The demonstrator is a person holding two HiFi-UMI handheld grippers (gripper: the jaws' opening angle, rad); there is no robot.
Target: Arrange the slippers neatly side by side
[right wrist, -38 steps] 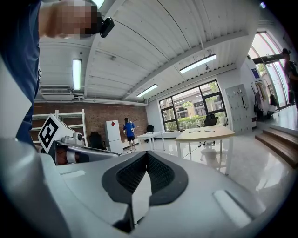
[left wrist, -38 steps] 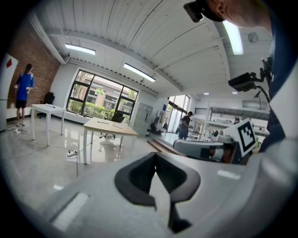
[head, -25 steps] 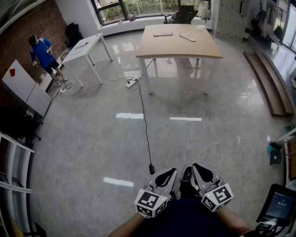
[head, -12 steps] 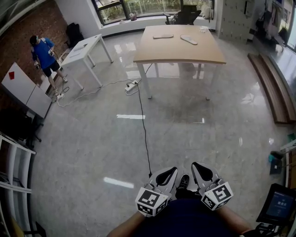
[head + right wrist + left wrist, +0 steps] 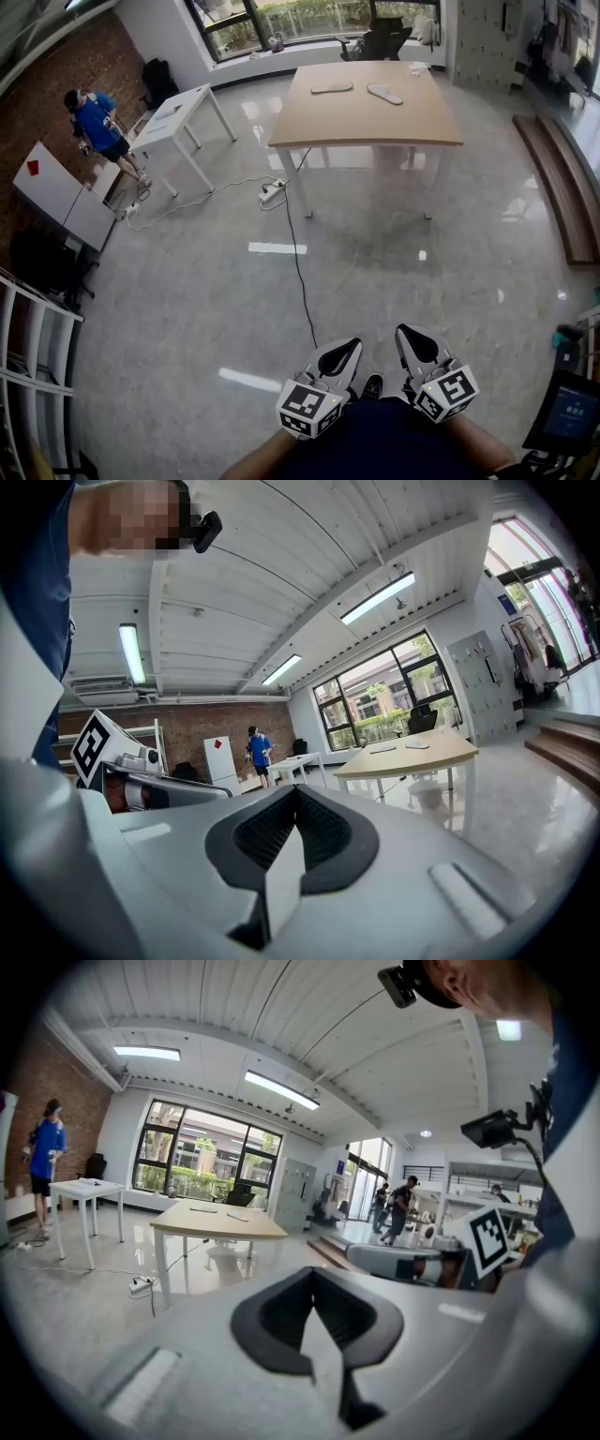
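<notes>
Two pale slippers, one (image 5: pixel 331 88) to the left and one (image 5: pixel 383 94) angled to its right, lie apart near the far edge of a wooden table (image 5: pixel 366 120) well ahead of me. In the left gripper view they are small shapes (image 5: pixel 215 1211) on the tabletop; the right gripper view shows one slipper (image 5: pixel 416 744) there too. My left gripper (image 5: pixel 343 349) and right gripper (image 5: pixel 411 334) are held close to my body at the bottom of the head view. Both are shut with nothing between the jaws, and both are far from the table.
A black cable (image 5: pixel 298 264) runs across the glossy floor from a power strip (image 5: pixel 273 193) by the table leg. A white desk (image 5: pixel 176 108) and a person in blue (image 5: pixel 97 127) are at the left. Wooden steps (image 5: pixel 561 187) line the right side; an office chair (image 5: pixel 382 39) stands behind the table.
I have moved forward across the floor, so the table and slippers appear somewhat nearer. Both grippers stay shut and keep the same position in front of my body.
</notes>
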